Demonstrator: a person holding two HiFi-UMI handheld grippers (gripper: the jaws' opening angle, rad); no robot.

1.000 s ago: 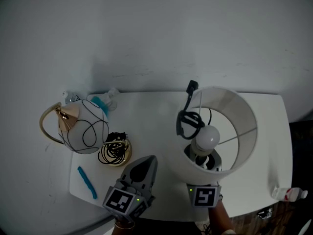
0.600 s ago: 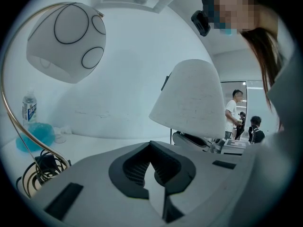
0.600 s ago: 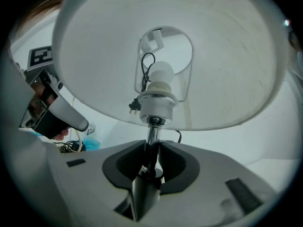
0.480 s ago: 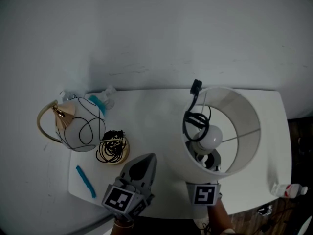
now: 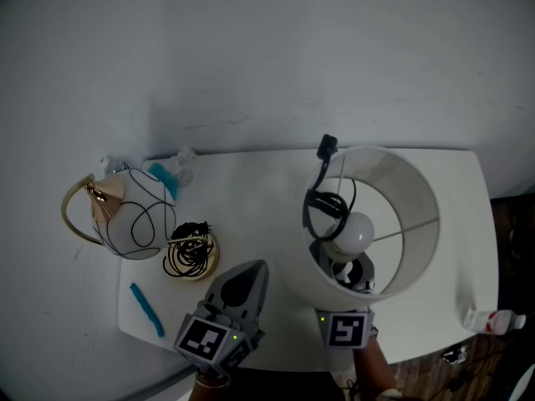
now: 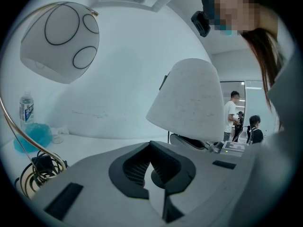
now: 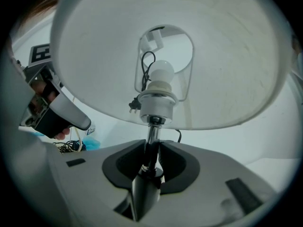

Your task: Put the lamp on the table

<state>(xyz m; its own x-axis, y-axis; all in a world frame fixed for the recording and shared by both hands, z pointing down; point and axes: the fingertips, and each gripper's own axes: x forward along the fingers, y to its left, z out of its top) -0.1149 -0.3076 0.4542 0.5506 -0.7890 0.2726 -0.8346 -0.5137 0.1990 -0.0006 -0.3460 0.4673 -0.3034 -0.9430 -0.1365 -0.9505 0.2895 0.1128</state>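
A table lamp with a wide white shade, a bulb and a chrome stem stands over the right half of the white table. Its black cord and plug hang over the shade's rim. My right gripper grips the stem just below the socket. Its jaws have just eased a little wider, and the stem is still between the pads. In the head view only its marker cube shows under the shade. My left gripper hovers shut and empty left of the lamp.
A globe lamp with black loops and a gold arc stands at the table's left end, next to a coiled black cord. A blue strip lies near the front left edge. A bottle lies beyond the right corner. People stand far off.
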